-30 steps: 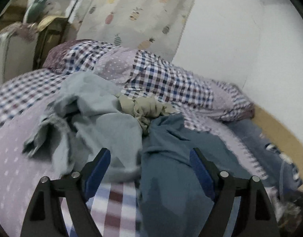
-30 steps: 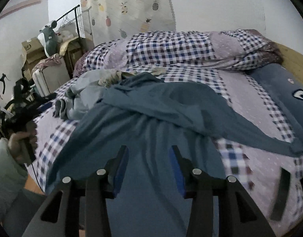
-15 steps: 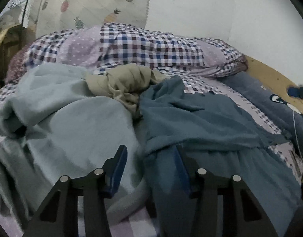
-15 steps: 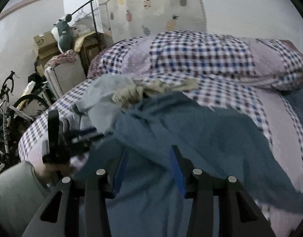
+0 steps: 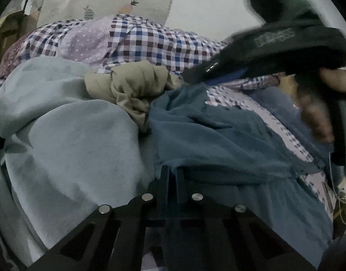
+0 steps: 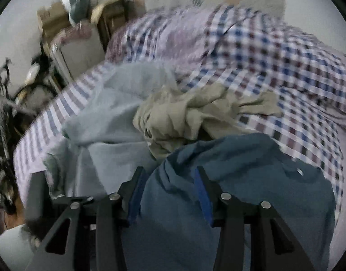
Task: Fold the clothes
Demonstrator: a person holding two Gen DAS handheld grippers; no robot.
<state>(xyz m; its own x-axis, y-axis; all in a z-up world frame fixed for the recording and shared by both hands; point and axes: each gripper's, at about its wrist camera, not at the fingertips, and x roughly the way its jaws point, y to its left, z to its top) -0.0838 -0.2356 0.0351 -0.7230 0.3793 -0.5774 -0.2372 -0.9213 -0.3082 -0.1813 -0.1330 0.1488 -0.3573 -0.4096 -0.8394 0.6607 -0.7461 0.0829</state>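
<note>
both tongs straddle the dark blue garment's edge.

Dim, flat indoor light, soft shadows, heavy fisheye bending with black corners, right wrist view motion-blurred

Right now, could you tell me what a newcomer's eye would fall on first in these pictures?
Probably the pile of clothes on the checked bedding: a dark teal garment in front, a pale blue one to its left, a crumpled beige one behind. The left gripper is shut on the teal edge; the right gripper straddles another fold.
</note>
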